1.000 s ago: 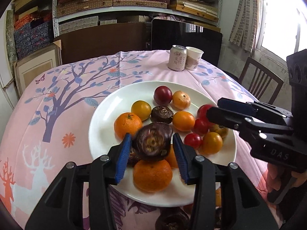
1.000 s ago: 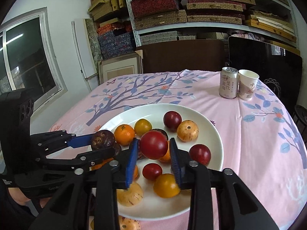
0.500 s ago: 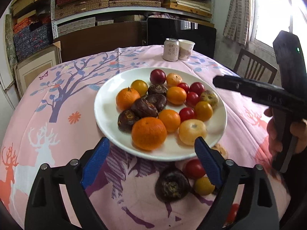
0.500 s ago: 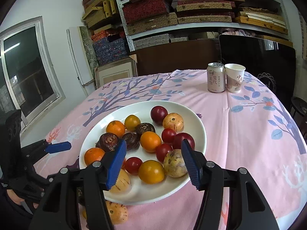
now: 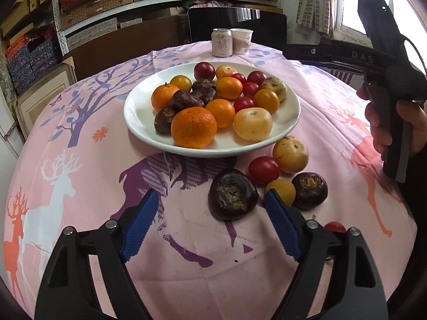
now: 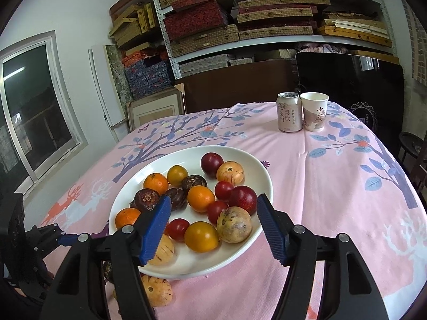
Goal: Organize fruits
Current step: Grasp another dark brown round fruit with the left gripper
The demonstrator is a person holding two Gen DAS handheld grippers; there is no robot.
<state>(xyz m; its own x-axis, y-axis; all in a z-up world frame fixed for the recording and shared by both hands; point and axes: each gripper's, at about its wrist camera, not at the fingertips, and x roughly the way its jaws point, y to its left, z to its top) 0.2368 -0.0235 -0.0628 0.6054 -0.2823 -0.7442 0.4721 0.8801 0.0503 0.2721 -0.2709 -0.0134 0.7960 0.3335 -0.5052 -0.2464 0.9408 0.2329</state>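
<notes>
My left gripper [image 5: 208,222], black-framed with ribbed blue pads, hangs tilted down over the pink printed tablecloth [image 5: 80,192]. Its jaws stand wide and are narrowing, with nothing pressed between them; a dark purple-brown wrinkled fruit [image 5: 232,198] lies on the cloth just ahead, nearer my right pad. Close beside it sit a small yellow fruit [image 5: 280,191], a second dark wrinkled fruit [image 5: 309,190], a red cherry tomato [image 5: 264,170] and a pale speckled tan fruit [image 5: 290,154].

My right gripper [image 6: 213,229], the same build, hovers over the near rim of the round white plate [image 6: 128,194]. Its jaws are partly spread and widening, holding nothing (a speckled tan fruit and a yellow tomato on the plate show between the pads, untouched).

The plate is crowded with oranges, red and yellow tomatoes and dark fruits. Beyond it stand a pink drink can [image 6: 289,112] and a white paper cup [image 6: 315,111].

I judge the risks are these: closing off-centre on the round dark fruit could squirt it into its neighbours and roll them towards the table edge, and adding more to the heaped plate could dislodge fruit over its shallow rim.
</notes>
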